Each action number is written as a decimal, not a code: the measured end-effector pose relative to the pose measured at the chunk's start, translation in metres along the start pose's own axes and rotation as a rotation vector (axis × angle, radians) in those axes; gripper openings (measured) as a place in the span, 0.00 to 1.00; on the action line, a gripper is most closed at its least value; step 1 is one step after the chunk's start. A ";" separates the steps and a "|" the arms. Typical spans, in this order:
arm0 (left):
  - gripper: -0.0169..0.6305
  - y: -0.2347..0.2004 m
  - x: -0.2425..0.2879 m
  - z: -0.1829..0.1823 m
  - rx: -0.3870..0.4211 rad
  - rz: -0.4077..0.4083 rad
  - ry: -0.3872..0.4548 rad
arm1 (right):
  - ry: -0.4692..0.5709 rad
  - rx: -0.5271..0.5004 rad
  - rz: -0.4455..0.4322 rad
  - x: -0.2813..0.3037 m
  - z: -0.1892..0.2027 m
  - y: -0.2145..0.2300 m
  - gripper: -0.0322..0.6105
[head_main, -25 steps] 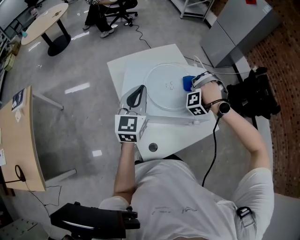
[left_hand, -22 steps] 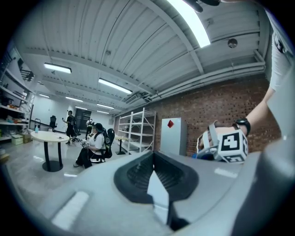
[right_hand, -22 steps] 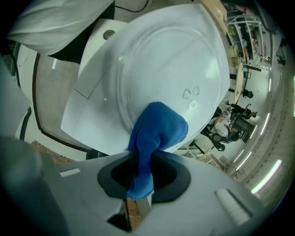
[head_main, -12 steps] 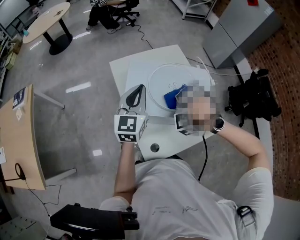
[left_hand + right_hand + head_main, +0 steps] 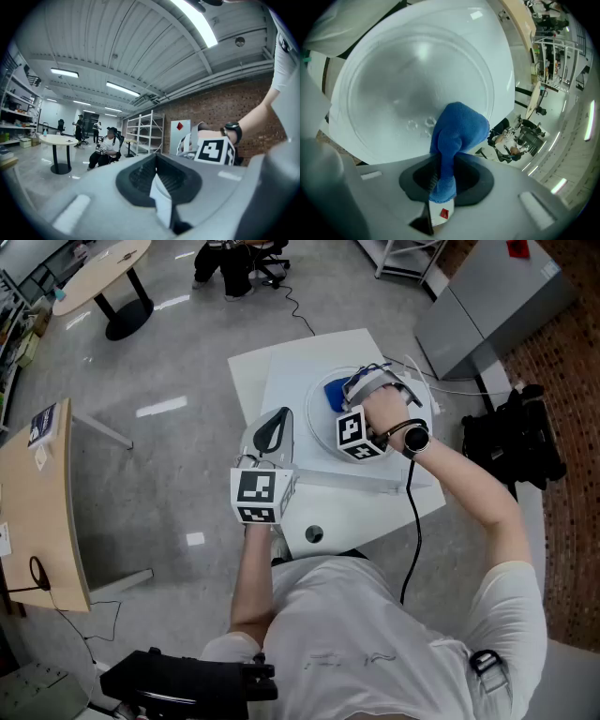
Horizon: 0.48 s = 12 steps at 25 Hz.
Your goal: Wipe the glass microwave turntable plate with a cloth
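The round glass turntable plate (image 5: 322, 430) lies on a white table (image 5: 356, 512); in the right gripper view the plate (image 5: 403, 79) fills the frame. My right gripper (image 5: 349, 396) is shut on a blue cloth (image 5: 334, 393), whose bunched end (image 5: 457, 129) presses on the plate's far-left part. The person's hand covers the middle of the plate in the head view. My left gripper (image 5: 271, 433) stays left of the plate, off the glass, its jaws together on nothing. In the left gripper view it (image 5: 161, 199) points out into the room.
A black bag (image 5: 511, 442) and a grey cabinet (image 5: 487, 296) stand to the right of the table. A cable (image 5: 441, 385) runs off the table's far right. A small dark round spot (image 5: 314, 534) marks the near edge. A wooden desk (image 5: 42, 502) is at the left.
My right gripper has swept the blue cloth across the plate, from its right side through the middle to its far-left part. The left gripper has not moved.
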<state>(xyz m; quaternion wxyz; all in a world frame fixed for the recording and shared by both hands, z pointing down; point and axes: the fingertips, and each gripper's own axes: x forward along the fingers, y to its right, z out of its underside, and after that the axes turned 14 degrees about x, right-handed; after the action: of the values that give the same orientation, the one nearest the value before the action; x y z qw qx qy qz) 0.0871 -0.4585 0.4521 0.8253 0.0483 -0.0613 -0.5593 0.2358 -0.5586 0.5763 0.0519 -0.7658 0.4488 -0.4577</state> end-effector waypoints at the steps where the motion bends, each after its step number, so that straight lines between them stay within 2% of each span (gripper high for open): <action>1: 0.03 0.001 0.000 0.000 -0.002 0.004 0.000 | -0.025 0.010 -0.008 0.008 0.010 0.000 0.15; 7: 0.03 0.012 0.007 -0.002 -0.009 0.038 0.003 | -0.132 0.077 -0.113 0.036 0.077 -0.037 0.15; 12: 0.03 0.019 0.014 -0.005 -0.007 0.068 0.010 | -0.156 0.072 -0.160 0.017 0.099 -0.085 0.15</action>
<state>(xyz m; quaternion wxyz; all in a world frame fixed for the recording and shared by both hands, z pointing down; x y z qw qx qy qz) 0.1105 -0.4642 0.4507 0.8444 0.0460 -0.0567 -0.5307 0.3672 -0.5536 0.5716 0.0777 -0.8299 0.3642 -0.4155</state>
